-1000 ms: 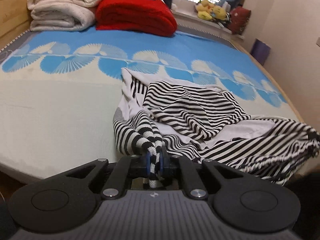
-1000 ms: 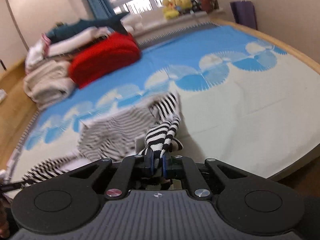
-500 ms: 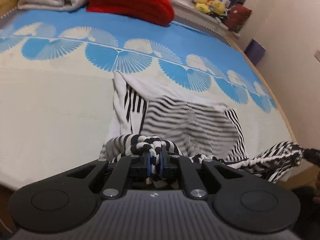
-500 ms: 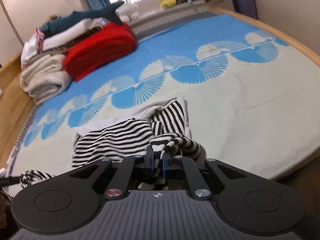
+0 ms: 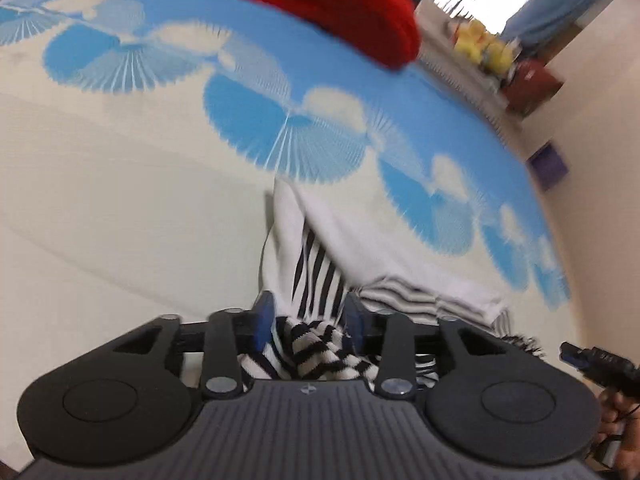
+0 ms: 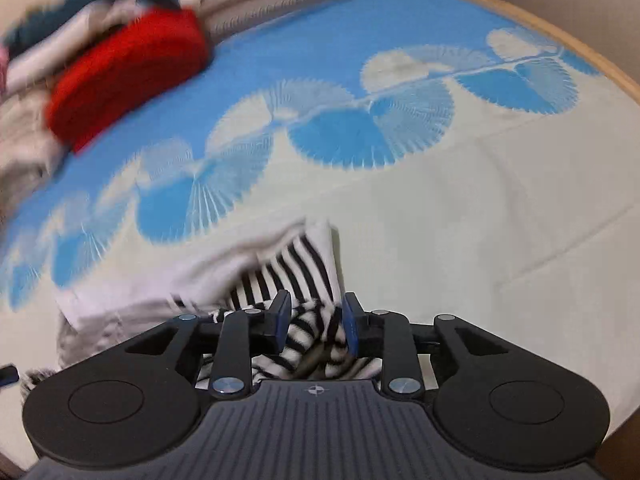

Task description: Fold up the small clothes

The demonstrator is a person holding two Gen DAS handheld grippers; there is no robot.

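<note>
A black-and-white striped small garment [image 5: 320, 264] lies folded over itself on the blue-and-cream bed cover [image 5: 120, 200]. My left gripper [image 5: 309, 318] hangs low over its near left corner. Its jaws are opening and the bunched striped hem lies loose between the blue pads. In the right wrist view the same garment [image 6: 288, 264] sits just ahead. My right gripper [image 6: 314, 316] is over the other near corner, its jaws opening too, with striped cloth lying slack between them. The right gripper [image 5: 592, 360] also shows at the left view's right edge, held by a hand [image 5: 616, 412].
A folded red blanket [image 5: 332, 4] and pale folded blankets [image 6: 24, 140] sit at the far side of the bed. Yellow soft toys [image 5: 484, 44] rest on the sill beyond. The wooden bed edge [image 6: 560, 40] curves along the right. A purple object [image 5: 548, 168] leans against the wall.
Both grippers carried the striped hem forward and down over the garment, folding it over. Both were shut on the cloth before; now their jaws stand apart and the cloth lies loose.
</note>
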